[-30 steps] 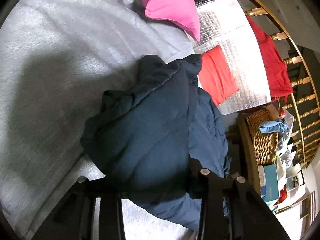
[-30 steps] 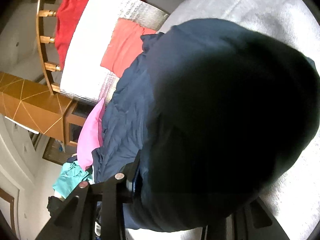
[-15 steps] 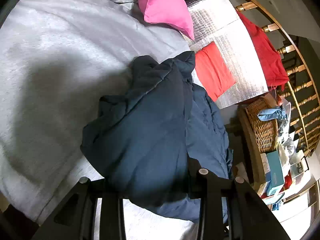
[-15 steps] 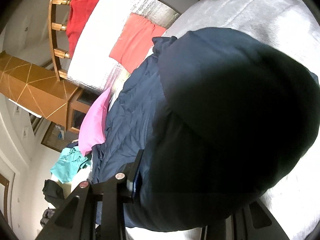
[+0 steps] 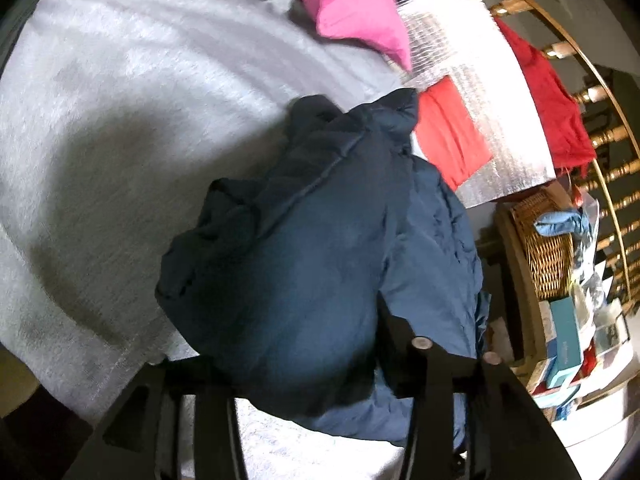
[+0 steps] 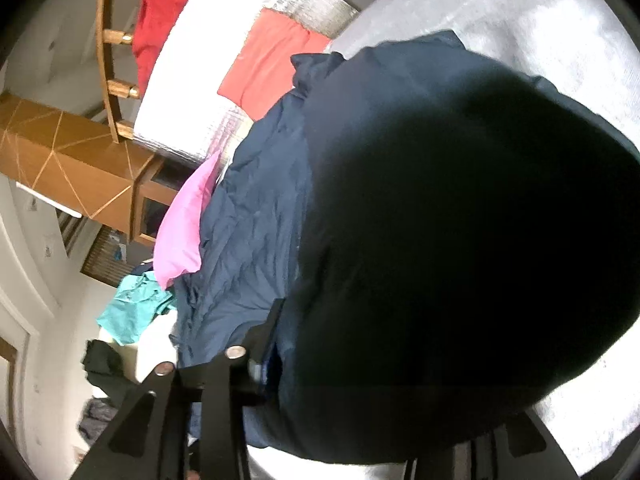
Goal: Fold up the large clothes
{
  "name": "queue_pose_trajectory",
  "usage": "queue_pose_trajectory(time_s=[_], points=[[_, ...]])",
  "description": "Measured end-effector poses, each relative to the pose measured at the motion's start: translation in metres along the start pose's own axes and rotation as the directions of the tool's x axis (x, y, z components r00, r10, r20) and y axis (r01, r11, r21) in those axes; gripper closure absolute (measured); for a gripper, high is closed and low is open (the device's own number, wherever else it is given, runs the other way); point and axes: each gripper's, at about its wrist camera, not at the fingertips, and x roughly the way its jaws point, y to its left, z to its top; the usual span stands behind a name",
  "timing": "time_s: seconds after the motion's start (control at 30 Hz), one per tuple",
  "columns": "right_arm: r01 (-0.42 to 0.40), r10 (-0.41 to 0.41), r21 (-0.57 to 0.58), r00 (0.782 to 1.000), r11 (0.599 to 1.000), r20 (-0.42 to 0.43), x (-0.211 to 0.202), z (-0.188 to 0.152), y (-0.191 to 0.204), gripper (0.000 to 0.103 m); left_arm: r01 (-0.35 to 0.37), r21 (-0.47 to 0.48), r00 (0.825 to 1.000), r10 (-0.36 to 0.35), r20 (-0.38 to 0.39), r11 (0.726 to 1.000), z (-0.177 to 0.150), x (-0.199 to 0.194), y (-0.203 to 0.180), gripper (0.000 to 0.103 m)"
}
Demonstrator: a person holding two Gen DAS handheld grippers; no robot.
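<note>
Navy jacket [image 5: 304, 256] sits bunched on the grey bedspread [image 5: 120, 112], folded over itself, with 1 thick layer on top and a lighter blue layer showing underneath on the side toward the basket [image 5: 544, 248].

Left gripper [image 5: 292, 364]: jaws opening, and the near hem of the jacket bulges between the 2 fingers. Fabric hides the pads, so I can't tell whether they have let go yet.

Right gripper [image 6: 384, 392]: jaws also opening. The jacket's dark mass fills the gap and most of the view. The visible finger [image 6: 260, 344] lies against the fabric; the other is mostly hidden behind the cloth.

Key relation: the jacket lies straight ahead of both grippers and runs away from the fingers toward the collar end [image 5: 384, 116], near the red cloth [image 5: 452, 132] and pink pillow [image 5: 356, 8]. Both hands are at the same near hem, neither clearly nearer.

My read: this fold is being released. The next move likely needs the fingers backed clear before a new grab along that axis.
</note>
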Motion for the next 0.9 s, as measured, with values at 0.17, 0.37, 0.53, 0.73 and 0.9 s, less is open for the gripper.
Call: queue_pose_trajectory(time_s=[0.17,0.37,0.53,0.73,0.9], points=[[-0.003,0.004,0.108,1.000,0.994,-0.008,-0.024,0.010,-0.021,0.039,0.022,-0.048,0.998,-0.025,-0.063,0.999,0.015,-0.003,0.011,0.040],[-0.048,0.027,0.199,0.994,0.979,0.106,-0.054,0.029,-0.055,0.033,0.055,-0.120,0.996,-0.062,-0.061,0.991,0.022,-0.002,0.032,0.035],[0.022,-0.041,0.148,0.991,0.989,0.125,-0.048,0.028,-0.053,0.050,0.015,-0.069,0.999,-0.017,-0.039,0.998,0.019,0.005,0.027,0.034],[0.067,-0.083,0.141,0.991,0.988,0.105,-0.052,0.031,-0.046,0.049,0.014,-0.052,0.998,-0.017,-0.066,0.999,0.024,0.007,0.029,0.033],[0.073,-0.082,0.182,0.996,0.981,0.043,-0.053,0.036,-0.051,0.041,0.042,-0.081,0.992,-0.051,-0.116,0.996,0.032,0.002,0.035,0.032]])
